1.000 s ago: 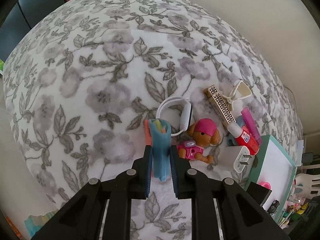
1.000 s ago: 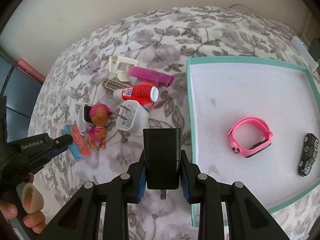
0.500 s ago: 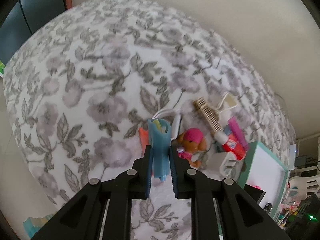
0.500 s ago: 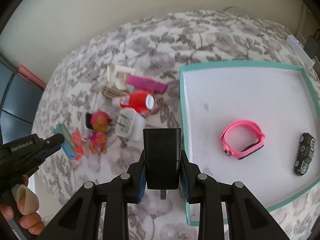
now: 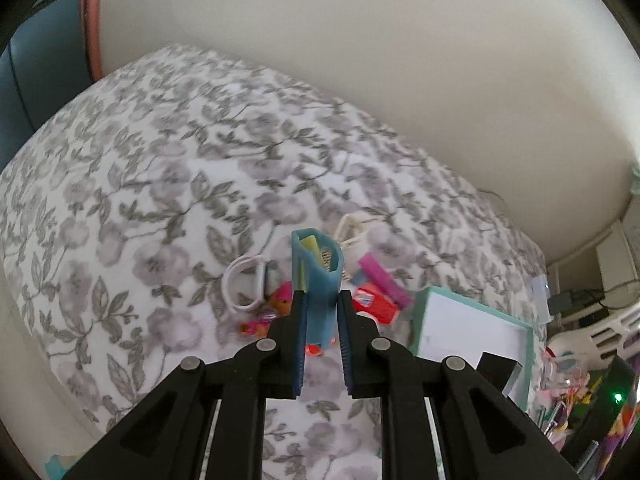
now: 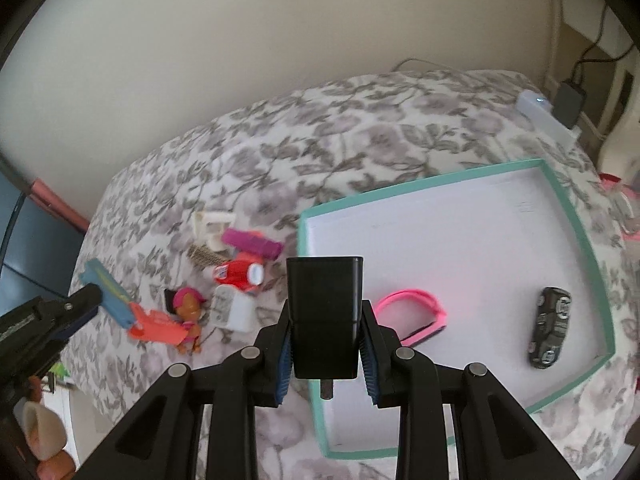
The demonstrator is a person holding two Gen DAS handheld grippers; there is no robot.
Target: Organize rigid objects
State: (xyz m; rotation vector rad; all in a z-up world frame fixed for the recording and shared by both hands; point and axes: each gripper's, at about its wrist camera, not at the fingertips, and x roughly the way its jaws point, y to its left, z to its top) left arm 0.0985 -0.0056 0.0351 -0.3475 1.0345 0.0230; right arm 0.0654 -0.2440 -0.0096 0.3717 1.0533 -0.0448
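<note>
**A:** Grippers first, then? The left gripper [image 5: 322,312] has its jaws clamped on a blue plastic holder [image 5: 318,280] with something yellow tucked inside, and it's held up off the bed. From the right wrist camera you can see that same holder out at the left edge, above an orange piece [image 6: 158,326].

**B:** And the right gripper [image 6: 326,344] has its jaws squeezed on a black charger block [image 6: 324,312], prong sticking out toward the camera. It hangs over the near left corner of the teal-rimmed tray [image 6: 580,240].

**A:** What's in the tray?

**B:** A pink watch band [image 6: 420,304] partly hidden behind the charger, and a small dark toy car [image 6: 550,332] toward the right side. They're well apart.

**A:** The rest is a little pile on the floral bedspread [image 6: 360,128], left of the tray: a white charger [image 6: 234,312], a puppy figure with a pink cap [image 6: 188,308], a red-and-white tube [image 6: 240,274], a magenta bar [image 6: 252,242], a cream clip [image 6: 212,224] farther back. The left camera also shows a white loop [image 5: 244,284] just left of the puppy.

**B:** Pretty blurry, so I can't tell what the patterned strip by the clip is.
</note>
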